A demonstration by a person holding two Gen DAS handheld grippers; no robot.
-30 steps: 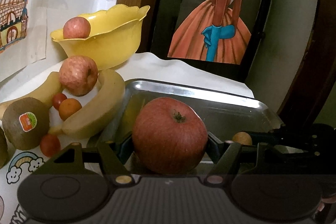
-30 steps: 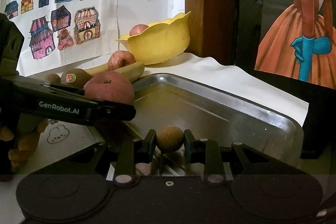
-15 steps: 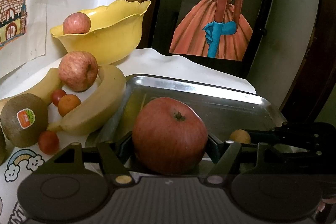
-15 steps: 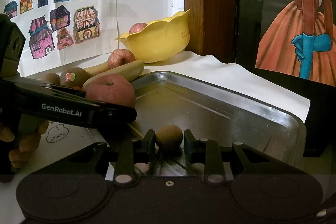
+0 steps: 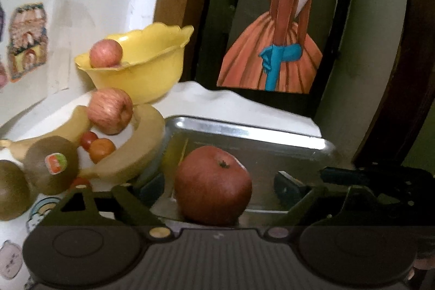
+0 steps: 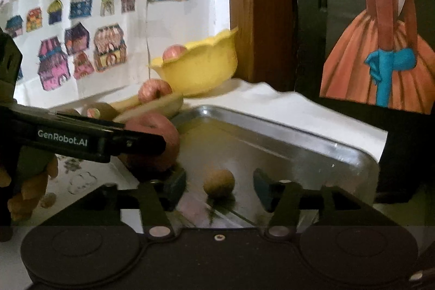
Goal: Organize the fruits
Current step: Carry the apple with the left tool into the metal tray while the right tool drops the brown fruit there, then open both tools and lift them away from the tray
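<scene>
Both claws, left point(image 5: 218, 185) and right point(image 6: 219, 188), spread around a red apple point(image 5: 213, 184) and small brown fruit point(image 6: 219, 180) in the metal tray point(image 6: 285, 137) (either could roll if nudged).

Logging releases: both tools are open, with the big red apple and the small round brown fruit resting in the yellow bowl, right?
Not the bowl. Both wrist views show the big red apple and small round brown fruit resting in the metal tray; both tools are open.
</scene>
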